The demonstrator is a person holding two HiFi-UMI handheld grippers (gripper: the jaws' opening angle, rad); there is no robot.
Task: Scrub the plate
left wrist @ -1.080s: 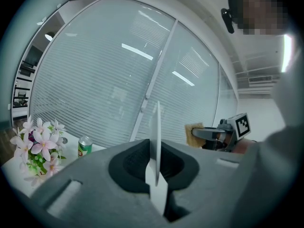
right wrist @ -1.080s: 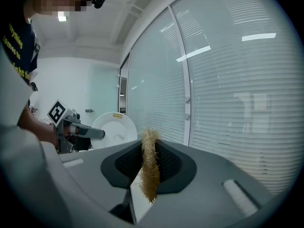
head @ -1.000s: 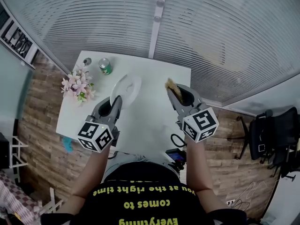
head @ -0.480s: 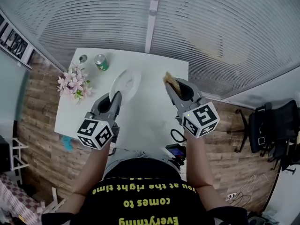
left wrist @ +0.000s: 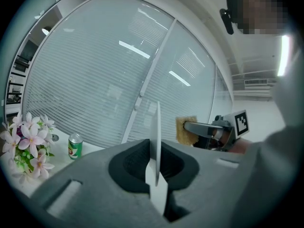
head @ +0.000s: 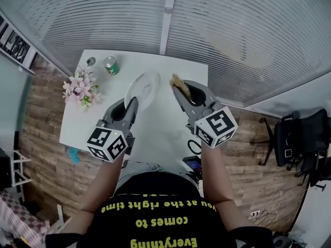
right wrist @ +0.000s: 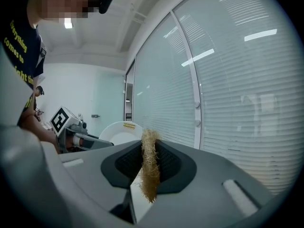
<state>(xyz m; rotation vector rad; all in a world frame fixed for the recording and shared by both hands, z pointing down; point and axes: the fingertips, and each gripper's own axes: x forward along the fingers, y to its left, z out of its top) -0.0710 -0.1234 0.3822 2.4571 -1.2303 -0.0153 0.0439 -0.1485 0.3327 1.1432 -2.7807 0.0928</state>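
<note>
Above the white table (head: 165, 123), left tongs (head: 131, 105) clench a round white plate (head: 145, 87) edgewise; right tongs (head: 182, 93) clasp a tan fibre scrubber (head: 176, 80); best pressed flat.

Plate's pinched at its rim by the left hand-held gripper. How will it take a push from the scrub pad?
Probably stiff: edge-on the plate looks straight, no sag. Gripped at one rim spot by the left hand-held gripper, it may pivot or slip if the fibrous scrub pad presses far from there. The smooth white face likely offers little friction.
</note>
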